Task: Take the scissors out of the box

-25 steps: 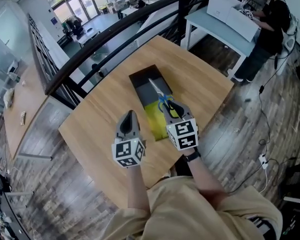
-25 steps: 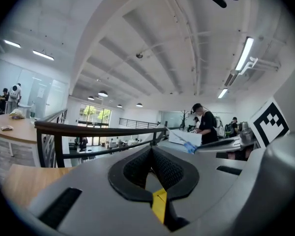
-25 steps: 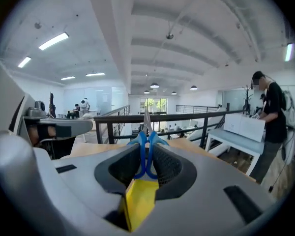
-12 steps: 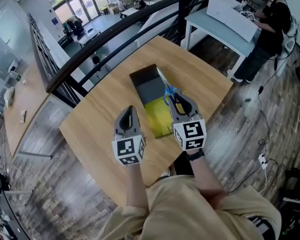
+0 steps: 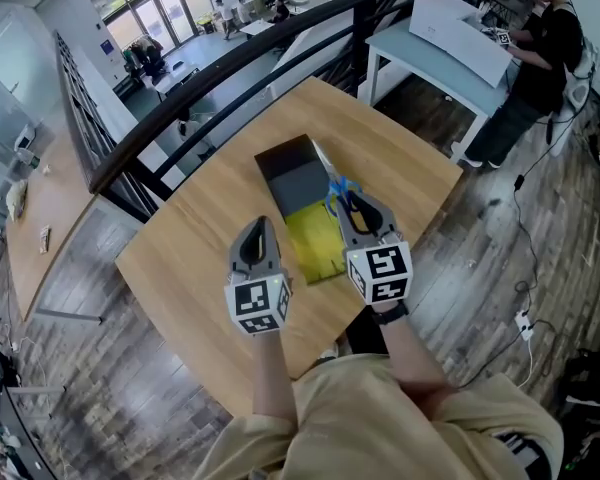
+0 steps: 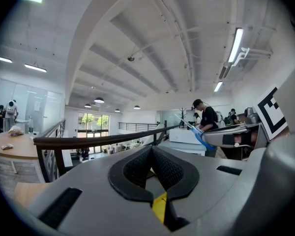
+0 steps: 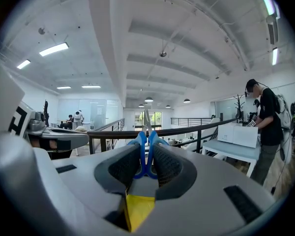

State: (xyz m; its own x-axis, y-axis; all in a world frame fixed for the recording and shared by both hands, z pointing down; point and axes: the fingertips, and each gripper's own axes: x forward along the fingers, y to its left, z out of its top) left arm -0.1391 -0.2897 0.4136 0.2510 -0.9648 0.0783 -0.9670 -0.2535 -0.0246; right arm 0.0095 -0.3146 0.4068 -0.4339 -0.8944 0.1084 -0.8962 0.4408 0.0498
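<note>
My right gripper [image 5: 352, 206] is shut on the blue handles of the scissors [image 5: 336, 189]. It holds them in the air over the right edge of the box [image 5: 296, 180], blades pointing away from me. The box is a long black carton, dark inside at the far end and yellow at the near end [image 5: 313, 238]. In the right gripper view the blue handles of the scissors [image 7: 140, 142] sit pinched between the pads of the right gripper [image 7: 146, 149]. My left gripper [image 5: 257, 232] hovers left of the box, shut and holding nothing. The left gripper [image 6: 151, 150] shows its pads meeting, with the scissors [image 6: 202, 139] off to its right.
The box lies on a wooden table [image 5: 200, 238] with rounded corners, and floor shows beyond its edges. A black railing [image 5: 230, 73] runs behind the table. At the back right a person [image 5: 540, 53] stands at a grey table [image 5: 420, 43] with a white box on it.
My right gripper has lifted the scissors up out of the box and moved a little to the right. The left gripper has barely moved.
</note>
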